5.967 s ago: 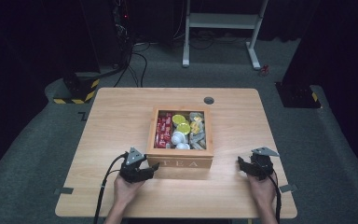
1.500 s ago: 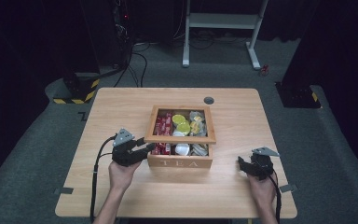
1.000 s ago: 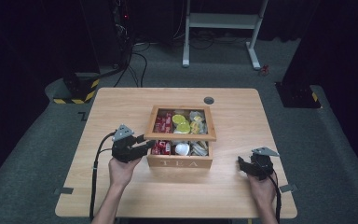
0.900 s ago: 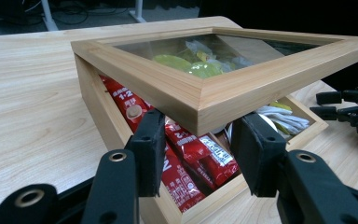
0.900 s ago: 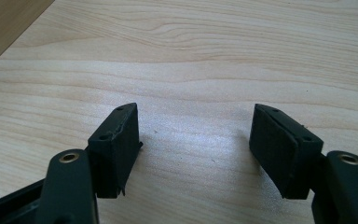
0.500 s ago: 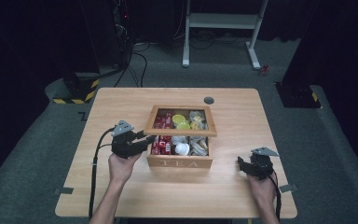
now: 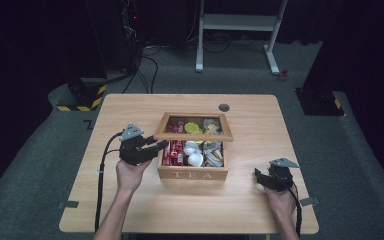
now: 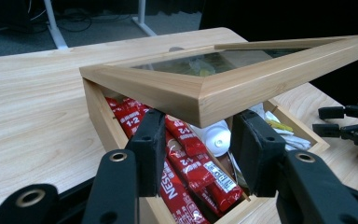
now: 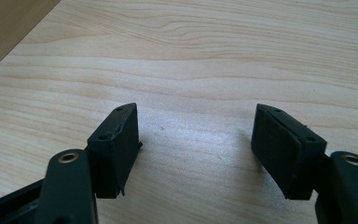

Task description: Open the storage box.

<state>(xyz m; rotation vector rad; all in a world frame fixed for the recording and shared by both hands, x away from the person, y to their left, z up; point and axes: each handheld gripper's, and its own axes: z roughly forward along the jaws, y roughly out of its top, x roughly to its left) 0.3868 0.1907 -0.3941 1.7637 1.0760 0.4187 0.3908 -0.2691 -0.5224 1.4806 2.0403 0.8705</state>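
The wooden tea box (image 7: 193,159) sits near the middle of the table (image 7: 130,210), its glass-paned lid (image 7: 194,126) raised at the near-left corner. The left gripper (image 8: 200,140), at the box's left side, has its fingers clamped on that lid corner, holding it tilted above the red sachets (image 8: 186,161) inside the box. The right gripper (image 9: 198,149) rests on the table to the right of the box, well apart from it; its fingers stand apart with nothing between them, having just been opening.
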